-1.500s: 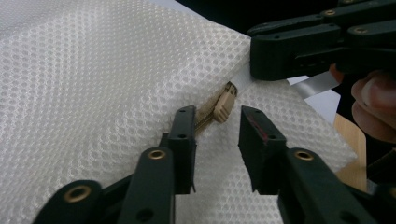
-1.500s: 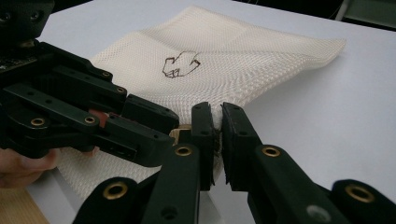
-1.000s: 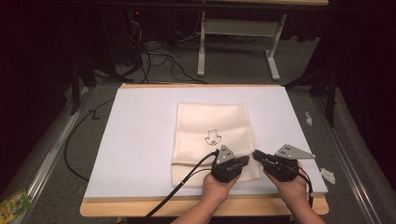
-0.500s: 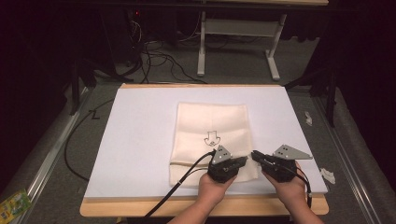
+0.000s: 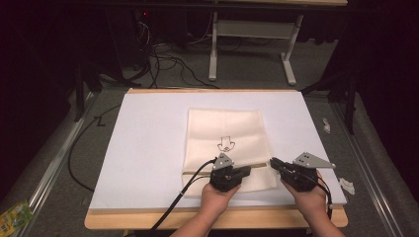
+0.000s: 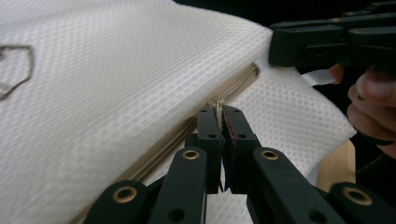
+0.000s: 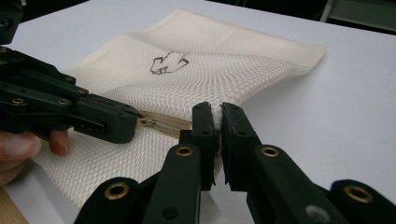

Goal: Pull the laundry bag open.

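A cream mesh bag (image 5: 225, 129) with a small dark drawing lies flat on the white table top (image 5: 148, 148). A tan zipper (image 7: 166, 124) runs across the bag's near part. My left gripper (image 5: 248, 170) (image 6: 220, 109) is shut on the zipper pull (image 6: 218, 102), its jaws pointing right. My right gripper (image 5: 272, 162) (image 7: 217, 114) is shut on the bag's right edge (image 7: 215, 108) at the zipper's end, jaws pointing left. A short stretch of zipper lies between the two grippers. I cannot tell whether that stretch is open or closed.
A wooden strip (image 5: 148, 219) borders the table's near edge. Black cables (image 5: 168, 59) and a white desk frame (image 5: 247, 29) are on the floor beyond. A green packet (image 5: 12, 219) lies on the floor at the lower left, white scraps (image 5: 347, 185) at the right.
My left gripper has slid left along the zipper line with the pull, away from the right gripper. The right gripper has kept its place on the bag's edge.
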The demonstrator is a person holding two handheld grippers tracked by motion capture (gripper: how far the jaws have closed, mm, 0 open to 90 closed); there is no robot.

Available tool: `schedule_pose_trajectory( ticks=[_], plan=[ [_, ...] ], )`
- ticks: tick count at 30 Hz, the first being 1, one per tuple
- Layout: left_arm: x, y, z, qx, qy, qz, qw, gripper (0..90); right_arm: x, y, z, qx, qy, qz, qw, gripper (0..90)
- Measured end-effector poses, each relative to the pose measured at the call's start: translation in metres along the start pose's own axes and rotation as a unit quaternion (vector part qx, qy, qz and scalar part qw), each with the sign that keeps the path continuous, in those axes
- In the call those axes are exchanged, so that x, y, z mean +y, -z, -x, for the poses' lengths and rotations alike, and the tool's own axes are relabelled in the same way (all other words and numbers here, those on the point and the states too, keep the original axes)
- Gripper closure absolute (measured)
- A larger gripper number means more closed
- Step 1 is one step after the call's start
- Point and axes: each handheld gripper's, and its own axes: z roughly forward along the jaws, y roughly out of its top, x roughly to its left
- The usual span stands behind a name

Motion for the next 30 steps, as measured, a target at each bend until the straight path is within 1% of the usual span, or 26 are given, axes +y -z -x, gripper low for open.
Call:
schedule_pose_trajectory(
  ticks=[3, 4, 5, 8, 11, 12, 13, 14, 15, 16, 17, 18, 19, 20, 21, 22, 24, 25, 27, 28, 29, 30],
  plan=[
    [-0.001, 0.008, -0.004, 0.003, -0.003, -0.008, 1.0, 87.3, -0.001, 0.0, 0.001, -0.001, -0.002, -0.003, 1.0, 85.7],
    [0.0, 0.011, -0.006, -0.001, -0.004, -0.009, 1.0, 87.3, -0.001, 0.0, 0.001, -0.001, 0.0, -0.002, 1.0, 85.7],
    [0.0, 0.014, -0.005, -0.001, -0.009, -0.014, 0.9999, 87.3, -0.001, -0.001, 0.001, 0.004, -0.001, -0.003, 1.0, 85.7],
    [0.001, 0.02, -0.006, 0.0, -0.025, -0.025, 0.9994, 87.3, -0.001, -0.003, -0.005, 0.003, 0.011, -0.009, 0.9999, 85.7],
    [0.0, 0.024, -0.008, 0.002, -0.025, -0.034, 0.9991, 87.4, 0.0, -0.004, -0.007, 0.006, 0.012, -0.011, 0.9999, 85.8],
    [0.0, 0.024, -0.008, 0.002, -0.025, -0.036, 0.999, 87.4, 0.0, -0.005, -0.008, 0.005, 0.016, -0.013, 0.9998, 85.8],
    [0.0, 0.024, -0.009, 0.001, -0.023, -0.036, 0.9991, 87.4, 0.0, -0.005, -0.009, 0.003, 0.016, -0.014, 0.9998, 85.8],
    [0.0, 0.024, -0.01, 0.0, -0.016, -0.036, 0.9992, 87.4, 0.0, -0.005, -0.009, 0.004, 0.015, -0.014, 0.9998, 85.9],
    [0.0, 0.024, -0.01, 0.0, -0.016, -0.036, 0.9992, 87.5, 0.0, -0.005, -0.009, 0.004, 0.015, -0.014, 0.9998, 85.9],
    [0.0, 0.025, -0.014, 0.007, -0.002, -0.04, 0.9992, 87.6, 0.0, -0.005, -0.01, -0.007, 0.016, -0.018, 0.9997, 86.3],
    [-0.001, 0.027, -0.018, 0.009, 0.008, -0.038, 0.9992, 87.7, 0.0, -0.004, -0.008, -0.016, 0.017, -0.017, 0.9996, 86.4],
    [-0.001, 0.027, -0.018, 0.009, 0.008, -0.038, 0.9992, 87.7, 0.0, -0.004, -0.006, -0.019, 0.011, -0.016, 0.9996, 86.4],
    [-0.003, 0.031, -0.024, 0.011, 0.023, -0.036, 0.999, 87.6, 0.0, -0.002, 0.001, -0.018, -0.003, -0.012, 0.9998, 86.4],
    [-0.005, 0.04, -0.033, 0.023, 0.032, -0.036, 0.9986, 87.7, -0.001, 0.0, 0.005, -0.021, -0.012, -0.009, 0.9996, 86.4],
    [-0.006, 0.045, -0.038, 0.029, 0.031, -0.038, 0.9984, 87.6, -0.003, 0.002, 0.011, -0.025, -0.022, -0.008, 0.9994, 86.3],
    [-0.007, 0.051, -0.042, 0.036, 0.036, -0.04, 0.9979, 87.6, -0.005, 0.003, 0.014, -0.027, -0.026, -0.01, 0.9992, 86.3],
    [-0.006, 0.063, -0.049, 0.046, 0.042, -0.042, 0.9972, 87.6, -0.007, 0.005, 0.019, -0.032, -0.031, -0.01, 0.999, 86.2],
    [-0.005, 0.073, -0.054, 0.056, 0.04, -0.045, 0.9966, 87.6, -0.008, 0.005, 0.021, -0.033, -0.035, -0.01, 0.9988, 86.2],
    [-0.005, 0.089, -0.062, 0.07, 0.047, -0.047, 0.9953, 87.5, -0.009, 0.007, 0.025, -0.035, -0.038, -0.009, 0.9986, 86.2],
    [-0.005, 0.1, -0.068, 0.081, 0.051, -0.048, 0.9943, 87.5, -0.009, 0.008, 0.026, -0.035, -0.037, -0.009, 0.9987, 86.2],
    [-0.005, 0.107, -0.07, 0.086, 0.053, -0.047, 0.9937, 87.6, -0.01, 0.008, 0.027, -0.037, -0.039, -0.009, 0.9985, 86.2],
    [-0.005, 0.107, -0.07, 0.086, 0.053, -0.047, 0.9937, 87.5, -0.01, 0.008, 0.027, -0.037, -0.039, -0.009, 0.9985, 86.2]
  ],
)
